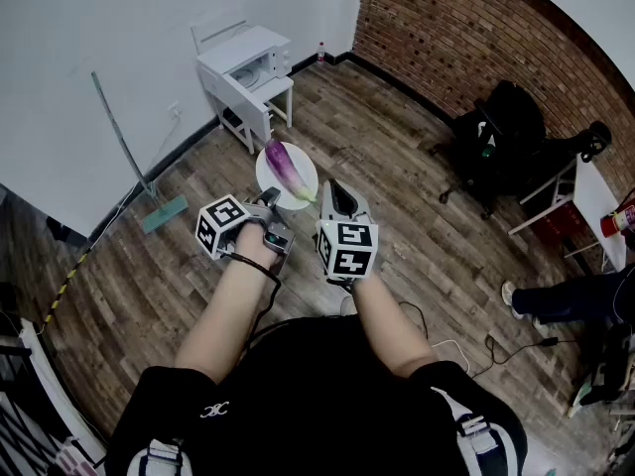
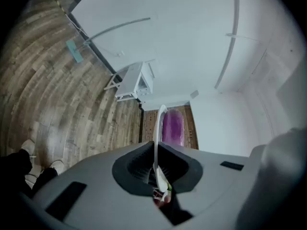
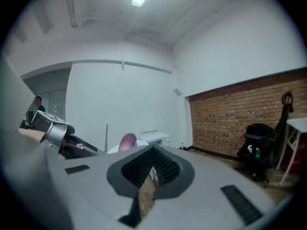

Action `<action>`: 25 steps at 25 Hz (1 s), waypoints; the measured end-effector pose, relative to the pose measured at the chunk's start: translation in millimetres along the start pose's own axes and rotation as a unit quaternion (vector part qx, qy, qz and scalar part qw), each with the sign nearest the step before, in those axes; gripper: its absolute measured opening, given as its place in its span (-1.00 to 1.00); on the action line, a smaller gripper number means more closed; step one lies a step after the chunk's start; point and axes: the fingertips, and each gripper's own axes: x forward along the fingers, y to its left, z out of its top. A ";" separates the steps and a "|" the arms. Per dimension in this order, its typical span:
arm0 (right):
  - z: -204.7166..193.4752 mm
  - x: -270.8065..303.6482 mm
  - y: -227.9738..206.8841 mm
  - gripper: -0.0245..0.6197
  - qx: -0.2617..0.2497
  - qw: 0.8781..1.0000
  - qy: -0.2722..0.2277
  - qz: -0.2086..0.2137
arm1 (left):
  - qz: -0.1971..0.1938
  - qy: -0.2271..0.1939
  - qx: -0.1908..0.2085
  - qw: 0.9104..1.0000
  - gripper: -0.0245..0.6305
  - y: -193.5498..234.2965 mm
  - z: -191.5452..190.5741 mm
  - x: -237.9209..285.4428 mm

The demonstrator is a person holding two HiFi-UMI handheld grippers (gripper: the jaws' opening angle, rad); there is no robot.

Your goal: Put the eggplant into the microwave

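A purple eggplant [image 1: 286, 165] lies on a small white plate [image 1: 301, 188] held in the air above the wood floor. My left gripper [image 1: 270, 200] is shut on the plate's near rim. In the left gripper view the plate [image 2: 157, 126] shows edge-on between the jaws, with the eggplant [image 2: 172, 127] to its right. My right gripper [image 1: 335, 194] is beside the plate, jaws shut, nothing held. The white microwave [image 1: 254, 64] sits on a white table [image 1: 230, 95] against the far wall, some way ahead. In the right gripper view the eggplant [image 3: 127, 141] peeks over the gripper body.
A long-handled mop [image 1: 137, 177] leans on the wall to the left of the table. A black office chair [image 1: 501, 132] and a white side table [image 1: 593, 198] stand at the right by the brick wall. Cables [image 1: 448, 349] lie on the floor near another person's foot [image 1: 516, 294].
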 end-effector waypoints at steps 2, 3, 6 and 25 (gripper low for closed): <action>0.4 -0.2 0.6 -0.90 0.004 1.000 -0.003 0.000 | -0.001 0.001 -0.004 1.000 -0.87 0.9 0.8 -0.3; 0.8 -0.5 0.6 -0.90 0.007 1.000 -0.005 0.000 | -0.002 0.002 -0.005 1.000 -0.87 1.1 1.0 -0.2; 2.2 -1.9 -0.5 -0.90 0.017 1.000 -0.010 -0.003 | -0.004 0.007 -0.006 1.000 -0.87 2.2 1.0 1.7; 26.7 132.2 -85.4 -0.90 -0.005 1.000 0.000 0.025 | 0.010 -0.017 -0.005 1.000 -0.87 -30.0 52.1 149.6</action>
